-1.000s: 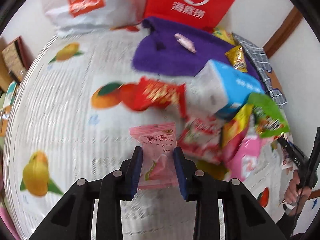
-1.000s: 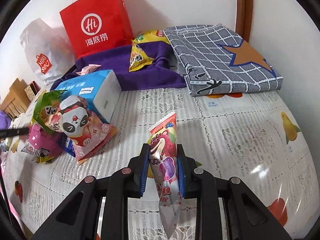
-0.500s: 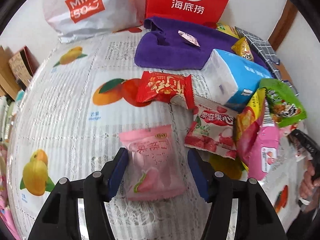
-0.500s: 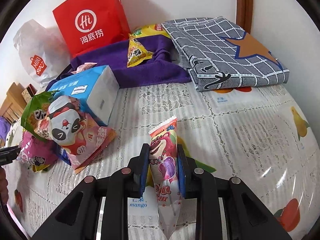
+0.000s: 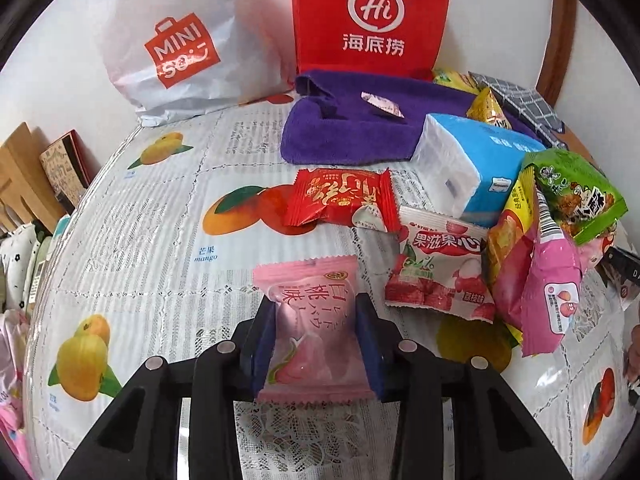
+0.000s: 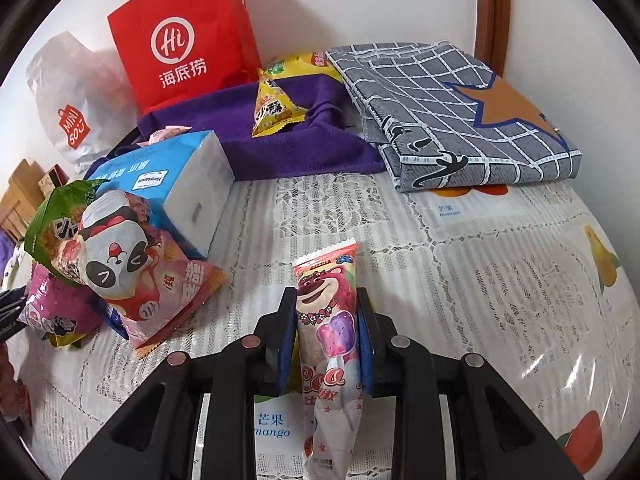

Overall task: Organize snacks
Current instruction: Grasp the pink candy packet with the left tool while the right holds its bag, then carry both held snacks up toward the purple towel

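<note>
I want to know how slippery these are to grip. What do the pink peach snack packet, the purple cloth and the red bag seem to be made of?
Pink peach snack packet: likely thin plastic film, satin sheen, crimped zigzag ends. Purple cloth: soft fuzzy fabric, probably a towel; matte, napped surface. Red bag: apparently stiff coated paper; flat creased sides, slight gloss.
</note>
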Motion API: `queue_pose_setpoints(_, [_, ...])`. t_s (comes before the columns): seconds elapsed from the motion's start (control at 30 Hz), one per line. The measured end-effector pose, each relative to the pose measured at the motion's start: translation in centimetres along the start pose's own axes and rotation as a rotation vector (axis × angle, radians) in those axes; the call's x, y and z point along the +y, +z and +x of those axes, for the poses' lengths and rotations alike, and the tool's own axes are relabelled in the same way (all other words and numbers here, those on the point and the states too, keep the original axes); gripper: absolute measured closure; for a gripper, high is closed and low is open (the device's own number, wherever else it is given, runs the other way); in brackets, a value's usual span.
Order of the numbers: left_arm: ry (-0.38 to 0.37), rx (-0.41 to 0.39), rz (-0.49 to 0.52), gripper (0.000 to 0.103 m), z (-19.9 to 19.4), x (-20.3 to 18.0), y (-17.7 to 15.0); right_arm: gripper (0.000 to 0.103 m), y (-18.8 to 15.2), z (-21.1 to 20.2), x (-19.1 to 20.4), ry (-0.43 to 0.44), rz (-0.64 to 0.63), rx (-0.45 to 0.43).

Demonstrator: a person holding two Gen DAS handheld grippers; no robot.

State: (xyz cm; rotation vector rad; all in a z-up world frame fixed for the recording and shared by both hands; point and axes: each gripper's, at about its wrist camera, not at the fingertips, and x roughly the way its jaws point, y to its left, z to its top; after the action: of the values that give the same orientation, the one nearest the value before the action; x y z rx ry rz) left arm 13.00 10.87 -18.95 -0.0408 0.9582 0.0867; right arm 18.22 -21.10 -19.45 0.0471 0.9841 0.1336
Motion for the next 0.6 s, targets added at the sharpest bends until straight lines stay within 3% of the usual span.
queue_pose_setpoints(0.33, [-0.007,0.0,-0.008,0.066,0.1,0.2,0.1,0.074,0.0,0.0,-1.0,0.067,0.046,-0.005])
queue_pose_setpoints(0.5, [-0.011,0.0,-0.013,0.066,0.0,0.2,0.0,0.063,0.1,-0.1,0.0,0.033,-0.015,0.008])
queue_pose_setpoints(0.6, [-0.013,0.0,-0.014,0.066,0.0,0.2,0.0,0.062,-0.3,-0.2,0.6,-0.014,-0.071,0.015])
